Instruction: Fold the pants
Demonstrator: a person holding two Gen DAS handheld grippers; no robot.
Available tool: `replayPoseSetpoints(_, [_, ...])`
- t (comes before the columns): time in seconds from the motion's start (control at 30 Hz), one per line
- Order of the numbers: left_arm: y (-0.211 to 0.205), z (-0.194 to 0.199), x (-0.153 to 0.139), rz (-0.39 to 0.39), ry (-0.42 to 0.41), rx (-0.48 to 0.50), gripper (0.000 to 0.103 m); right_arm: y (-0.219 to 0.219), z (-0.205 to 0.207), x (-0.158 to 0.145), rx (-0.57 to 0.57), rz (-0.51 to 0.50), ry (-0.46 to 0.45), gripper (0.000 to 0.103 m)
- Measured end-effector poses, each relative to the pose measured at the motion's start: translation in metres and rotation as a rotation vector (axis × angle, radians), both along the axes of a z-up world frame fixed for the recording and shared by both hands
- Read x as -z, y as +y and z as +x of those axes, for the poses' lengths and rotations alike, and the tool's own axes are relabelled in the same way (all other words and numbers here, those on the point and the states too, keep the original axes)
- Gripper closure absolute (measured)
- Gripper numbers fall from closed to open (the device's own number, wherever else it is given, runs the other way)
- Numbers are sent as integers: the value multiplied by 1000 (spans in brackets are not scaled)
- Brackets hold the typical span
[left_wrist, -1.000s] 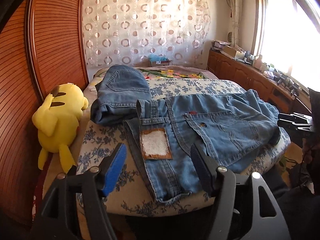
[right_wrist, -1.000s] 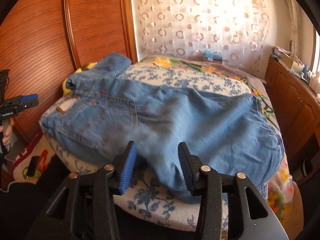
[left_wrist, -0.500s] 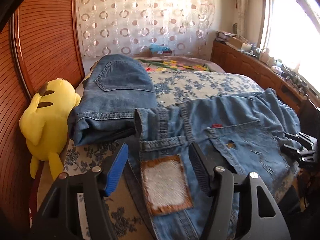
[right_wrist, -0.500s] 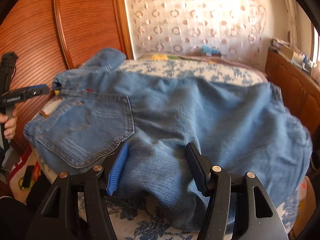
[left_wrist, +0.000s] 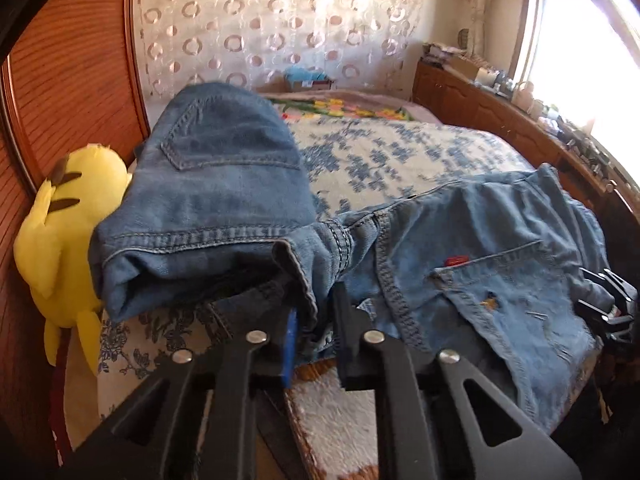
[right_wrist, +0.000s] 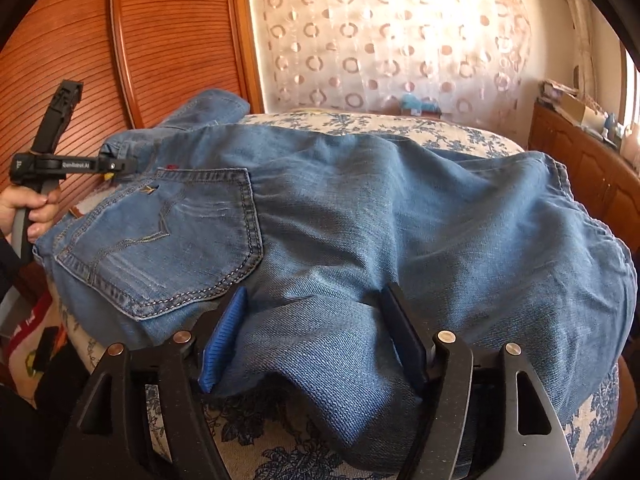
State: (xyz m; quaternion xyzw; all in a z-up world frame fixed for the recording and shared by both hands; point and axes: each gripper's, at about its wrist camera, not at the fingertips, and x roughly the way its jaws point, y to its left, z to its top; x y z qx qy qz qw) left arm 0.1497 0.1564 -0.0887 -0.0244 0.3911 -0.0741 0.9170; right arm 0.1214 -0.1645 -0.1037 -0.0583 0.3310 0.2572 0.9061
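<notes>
A yellow plush toy [left_wrist: 60,232] with brown stripes on its back leans against the ribbed reddish wooden panel [left_wrist: 72,80] at the left, just beside the bed's edge. The bedspread [left_wrist: 400,156] is cream with blue flowers; farther back a second cover with yellow and green flowers [left_wrist: 340,108] lies across the bed. Behind it hangs a sheer curtain [left_wrist: 280,20] printed with rings — light comes through it. A small box with something blue in it [left_wrist: 308,78] sits at the curtain's foot. Along the right runs a low wooden cabinet [left_wrist: 480,108], its top crowded with small items too blurred to tell, under a bright window [left_wrist: 592,52]. A second pair of jeans [left_wrist: 216,200] lies folded beside the toy.
</notes>
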Motion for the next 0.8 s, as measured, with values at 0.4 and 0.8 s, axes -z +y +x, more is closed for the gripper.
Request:
replayPoseSetpoints(0.4, [18,-43,-31,45,-65,-104,92,-24,-10,-24,6,57,16,32])
replayPoseSetpoints(0.8, [-9,-66,-39,49,-133,-58,41,-61,-37,-38,66,23,32,32])
